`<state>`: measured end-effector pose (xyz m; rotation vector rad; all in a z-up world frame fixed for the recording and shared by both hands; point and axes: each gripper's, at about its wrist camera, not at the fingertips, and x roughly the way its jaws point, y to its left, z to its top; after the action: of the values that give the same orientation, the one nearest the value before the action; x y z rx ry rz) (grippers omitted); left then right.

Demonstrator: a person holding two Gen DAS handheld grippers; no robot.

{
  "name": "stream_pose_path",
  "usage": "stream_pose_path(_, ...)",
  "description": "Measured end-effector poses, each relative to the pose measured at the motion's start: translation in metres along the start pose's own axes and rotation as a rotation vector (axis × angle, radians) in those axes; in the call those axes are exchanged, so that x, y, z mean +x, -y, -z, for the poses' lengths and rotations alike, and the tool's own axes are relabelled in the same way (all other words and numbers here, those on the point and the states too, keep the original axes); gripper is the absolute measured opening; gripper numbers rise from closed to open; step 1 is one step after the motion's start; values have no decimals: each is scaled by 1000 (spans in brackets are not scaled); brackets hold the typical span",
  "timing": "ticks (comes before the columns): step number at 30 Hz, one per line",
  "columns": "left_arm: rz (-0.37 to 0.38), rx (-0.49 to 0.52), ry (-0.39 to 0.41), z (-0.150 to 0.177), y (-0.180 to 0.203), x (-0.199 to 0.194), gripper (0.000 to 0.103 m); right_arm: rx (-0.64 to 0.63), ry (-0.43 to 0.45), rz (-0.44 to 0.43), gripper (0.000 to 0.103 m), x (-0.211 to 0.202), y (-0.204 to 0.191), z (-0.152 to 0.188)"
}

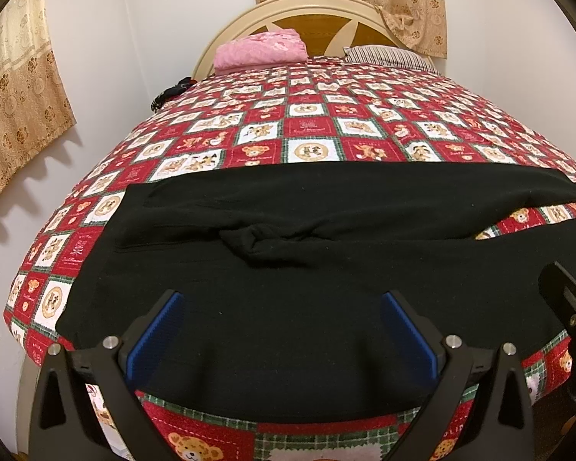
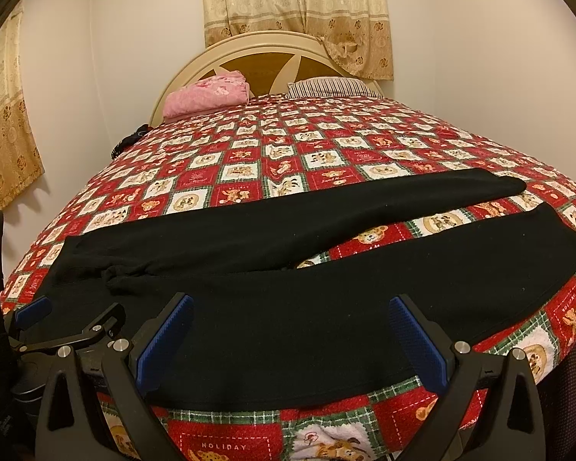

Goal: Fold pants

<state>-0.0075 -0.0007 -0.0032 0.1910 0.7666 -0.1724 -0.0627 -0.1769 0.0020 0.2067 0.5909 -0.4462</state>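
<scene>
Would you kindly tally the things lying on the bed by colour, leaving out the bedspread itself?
Black: 1, the pants
Pink: 1, the folded blanket
Striped: 1, the pillow
Dark, too hidden to identify: 1, the item at the bed's edge
Total: 4

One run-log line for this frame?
stage: pre-grasp | pants: spread flat on bedspread, legs apart | left gripper: open | right gripper: open

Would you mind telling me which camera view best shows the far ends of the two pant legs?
The right wrist view: both leg ends of the black pants lie in full view, spread apart. The left wrist view shows the pants' bunched crotch well, but the nearer leg runs out of frame.
</scene>
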Motion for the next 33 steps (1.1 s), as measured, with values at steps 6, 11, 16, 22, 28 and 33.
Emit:
stream_pose_path(6,0,0,-1,0,0,0,103,-1,1,-1,102,0,-1,0)
stream_pose_path(11,0,0,-4,1,0,0,103,0,0,0,102,0,-1,1)
stream_pose_path(16,0,0,-8,1,-2,2,103,-1,-1,0,102,1,-2,1)
stream_pose_path(22,-9,-2,-18,1,-12,9,103,-2,-12,-4,102,7,-4,2)
stream_pose_path(28,-29,14,-18,-11,-34,17,103,-30,-29,-35,102,20,-9,-7)
stream_pose_path(33,24,-31,-63,-35,-92,34,103,-135,-69,-104,102,44,-21,-32)
